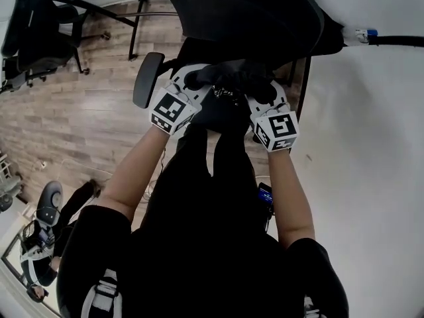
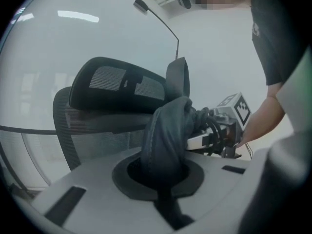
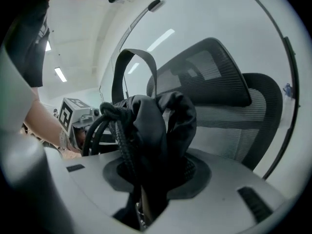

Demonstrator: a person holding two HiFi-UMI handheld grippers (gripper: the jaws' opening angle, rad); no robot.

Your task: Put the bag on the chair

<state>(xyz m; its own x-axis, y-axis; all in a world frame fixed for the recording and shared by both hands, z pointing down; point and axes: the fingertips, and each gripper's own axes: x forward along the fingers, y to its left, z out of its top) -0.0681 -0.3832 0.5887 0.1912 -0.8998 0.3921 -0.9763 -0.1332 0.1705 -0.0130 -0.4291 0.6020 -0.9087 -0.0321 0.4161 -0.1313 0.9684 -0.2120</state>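
Black bag [image 1: 228, 78] is held up off the seat by both grippers. Left gripper [image 1: 193, 88] jaws are pressed tight on fabric; right gripper [image 1: 262, 98] jaws pinch bunched fabric and strap. It's right at the office chair [image 1: 252, 18], not set down. Left to do: place it and release.

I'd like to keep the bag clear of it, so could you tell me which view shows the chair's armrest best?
The head view: the armrest lies plain against the wooden floor, left of the left hand-held gripper. Both gripper views show of the chair only its headrest and mesh back, behind the bag, no armrest.
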